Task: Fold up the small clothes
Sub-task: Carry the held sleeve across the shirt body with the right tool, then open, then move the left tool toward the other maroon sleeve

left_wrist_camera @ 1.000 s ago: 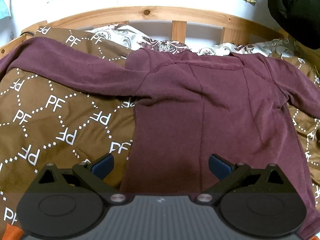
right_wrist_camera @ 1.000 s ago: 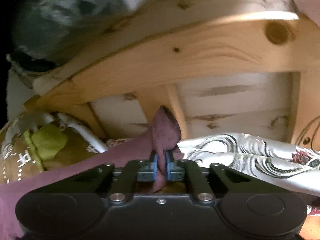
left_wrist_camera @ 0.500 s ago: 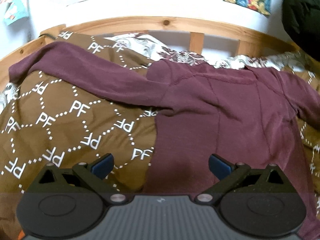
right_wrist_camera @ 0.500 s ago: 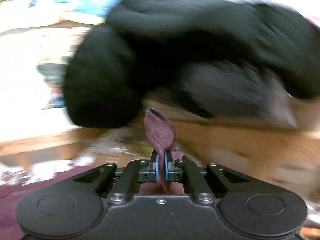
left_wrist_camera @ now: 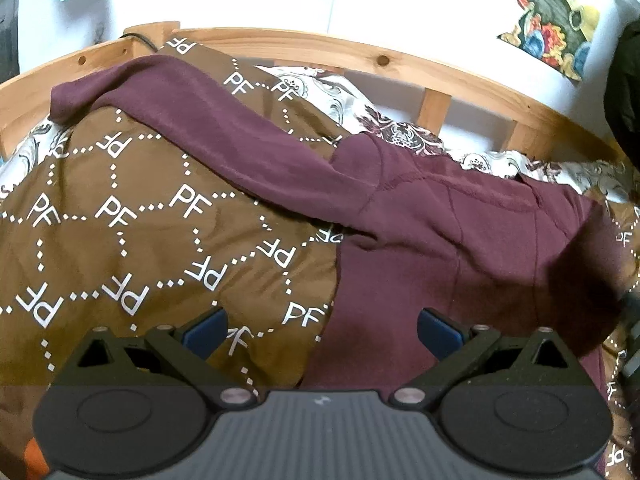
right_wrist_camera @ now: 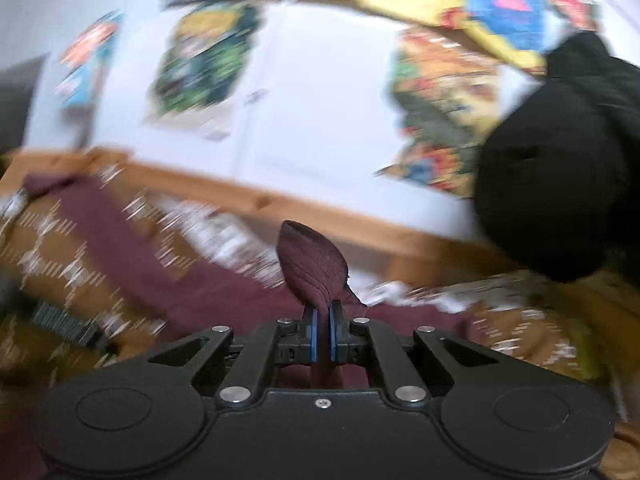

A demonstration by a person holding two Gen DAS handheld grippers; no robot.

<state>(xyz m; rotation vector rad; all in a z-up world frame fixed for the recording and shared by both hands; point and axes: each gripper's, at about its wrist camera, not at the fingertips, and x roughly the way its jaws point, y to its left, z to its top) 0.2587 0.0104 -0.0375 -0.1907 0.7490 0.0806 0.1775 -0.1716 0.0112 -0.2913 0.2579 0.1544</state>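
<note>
A maroon long-sleeved top point(left_wrist_camera: 460, 248) lies spread on a brown quilt point(left_wrist_camera: 120, 240) printed with white letters. Its left sleeve point(left_wrist_camera: 208, 132) stretches out toward the far left corner of the bed. My left gripper point(left_wrist_camera: 322, 334) hovers open over the top's lower left edge, holding nothing. My right gripper point(right_wrist_camera: 322, 320) is shut on a maroon sleeve cuff point(right_wrist_camera: 312, 264), which sticks up between the blue pads. In the left wrist view the right sleeve is lifted and folded inward over the top's right side point(left_wrist_camera: 580, 272). The right wrist view is blurred.
A wooden bed rail point(left_wrist_camera: 400, 60) with slats runs along the far side, with a patterned white sheet point(left_wrist_camera: 400, 136) below it. Colourful posters point(left_wrist_camera: 552, 12) hang on the white wall. A black garment point(right_wrist_camera: 560, 184) hangs at the right.
The right gripper has swung and rolled quickly with the cuff in its grip, from facing the bed rail to facing the wall. The left gripper has shifted a little; the top sits further right in its view.
</note>
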